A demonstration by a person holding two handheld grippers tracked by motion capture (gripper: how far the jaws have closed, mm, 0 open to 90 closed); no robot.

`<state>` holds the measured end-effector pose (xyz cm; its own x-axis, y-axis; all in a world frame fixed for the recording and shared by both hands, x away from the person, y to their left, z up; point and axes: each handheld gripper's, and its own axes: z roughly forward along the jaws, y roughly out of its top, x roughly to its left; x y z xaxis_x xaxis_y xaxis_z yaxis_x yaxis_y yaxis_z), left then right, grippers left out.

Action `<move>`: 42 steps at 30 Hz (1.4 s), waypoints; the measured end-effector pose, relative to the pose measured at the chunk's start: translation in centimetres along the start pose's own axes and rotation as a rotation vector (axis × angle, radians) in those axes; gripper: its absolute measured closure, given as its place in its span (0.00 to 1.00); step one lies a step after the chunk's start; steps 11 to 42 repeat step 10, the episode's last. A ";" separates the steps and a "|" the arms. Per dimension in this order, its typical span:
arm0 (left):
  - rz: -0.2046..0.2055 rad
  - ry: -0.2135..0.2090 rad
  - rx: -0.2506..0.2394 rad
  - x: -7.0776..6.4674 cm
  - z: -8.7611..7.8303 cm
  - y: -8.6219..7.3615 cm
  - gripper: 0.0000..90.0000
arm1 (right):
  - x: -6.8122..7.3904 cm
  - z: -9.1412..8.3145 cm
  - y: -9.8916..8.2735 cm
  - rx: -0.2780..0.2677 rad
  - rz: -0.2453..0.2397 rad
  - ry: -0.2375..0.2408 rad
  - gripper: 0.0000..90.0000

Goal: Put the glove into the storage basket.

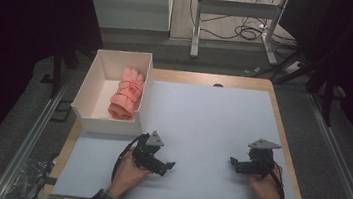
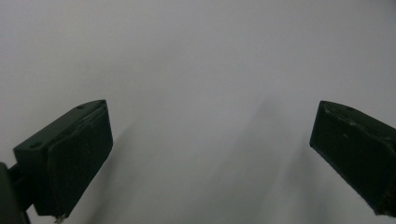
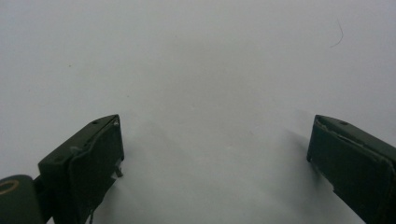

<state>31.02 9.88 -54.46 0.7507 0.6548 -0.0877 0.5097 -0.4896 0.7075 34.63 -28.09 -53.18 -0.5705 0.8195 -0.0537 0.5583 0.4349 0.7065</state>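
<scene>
The left gripper (image 1: 169, 165) rests low over the white sheet (image 1: 211, 128) that covers the wooden table (image 1: 281, 131), near the front edge and a bit left of the middle. In the left gripper view its two black jaws stand wide apart with nothing but bare white sheet between them. It holds nothing.

The right gripper (image 1: 233, 162) sits near the front right corner of the sheet. Its jaws are spread wide too, and they are empty. In the right gripper view there is a thin dark hair or thread (image 3: 339, 36) lying on the sheet, well ahead of the jaws.

The closest thing to the left gripper is the white open cardboard box (image 1: 98, 73). It sits at the left edge of the table, just beyond the left gripper, and part of it hangs past the sheet. Inside the box lies a rolled pink cloth bundle (image 1: 127, 94) with a thin string around its middle. It lies along the right wall of the box, and I cannot tell if it touches that wall.

The work looks like it is about this pink roll and the box. With both grippers down and empty, it may be a rest moment.

To do the step well, I think the left gripper should rise first, so it clears the box wall. It should come down from above, straight over the roll. Grabbing near the string would be best, since the roll is tight there. Squeeze gently, and go slowly so the light box does not slide off the edge.
</scene>
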 end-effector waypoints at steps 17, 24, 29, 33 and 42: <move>0.030 0.047 0.033 -0.5 0.3 -0.2 0.00 | 0.0 0.0 0.0 0.000 -0.001 -0.001 0.04; 0.030 0.047 0.033 -0.5 0.3 -0.2 0.00 | 0.0 0.0 0.0 0.000 -0.001 -0.001 0.04; 0.030 0.047 0.033 -0.5 0.3 -0.2 0.00 | 0.0 0.0 0.0 0.000 -0.001 -0.001 0.04; 0.030 0.047 0.033 -0.5 0.3 -0.2 0.00 | 0.0 0.0 0.0 0.000 -0.001 -0.001 0.04; 0.030 0.047 0.033 -0.5 0.3 -0.2 0.00 | 0.0 0.0 0.0 0.000 -0.001 -0.001 0.04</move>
